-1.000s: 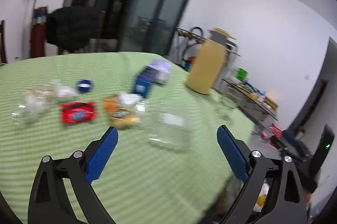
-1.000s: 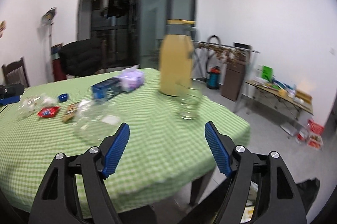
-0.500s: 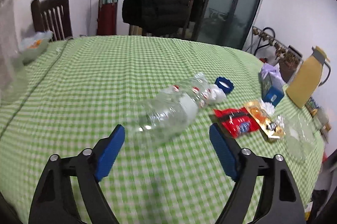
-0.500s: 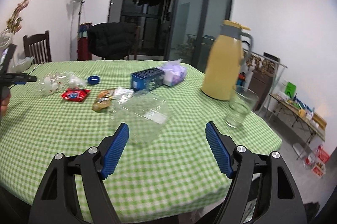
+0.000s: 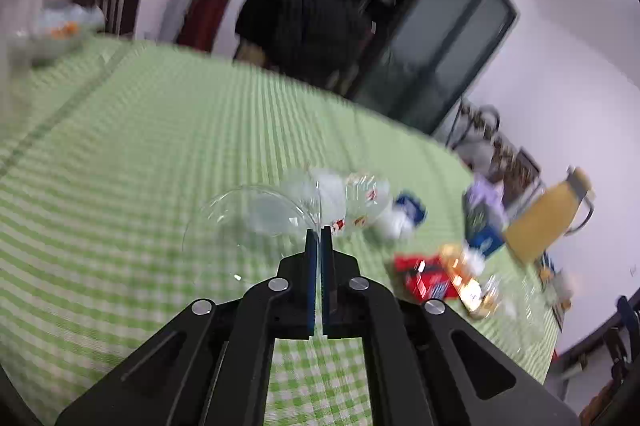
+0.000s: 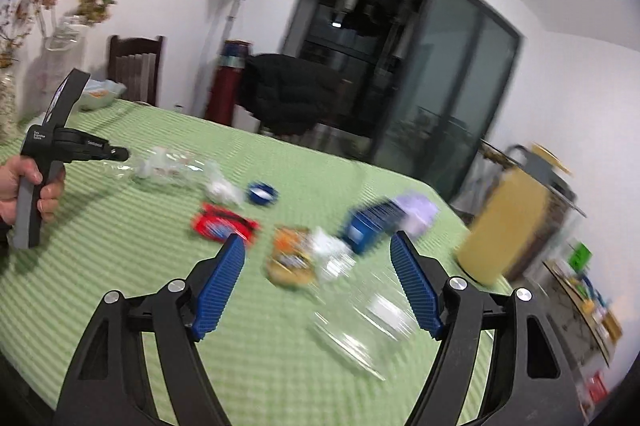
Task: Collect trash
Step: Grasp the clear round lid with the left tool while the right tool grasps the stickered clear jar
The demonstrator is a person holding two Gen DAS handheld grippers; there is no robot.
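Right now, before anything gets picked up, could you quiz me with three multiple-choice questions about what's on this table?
1. The yellow jug stands at the table's:
A. left end
B. middle
C. right end

2. The tablecloth is:
A. green checked
B. plain white
C. red striped

3. The left gripper is:
A. wide open
B. shut
C. out of sight

Answers:
1. C, since both views show it at the right end, past the wrappers.
2. A, since green and pale checks cover the whole top.
3. B, since its blue pads meet, right at the clear bottle.
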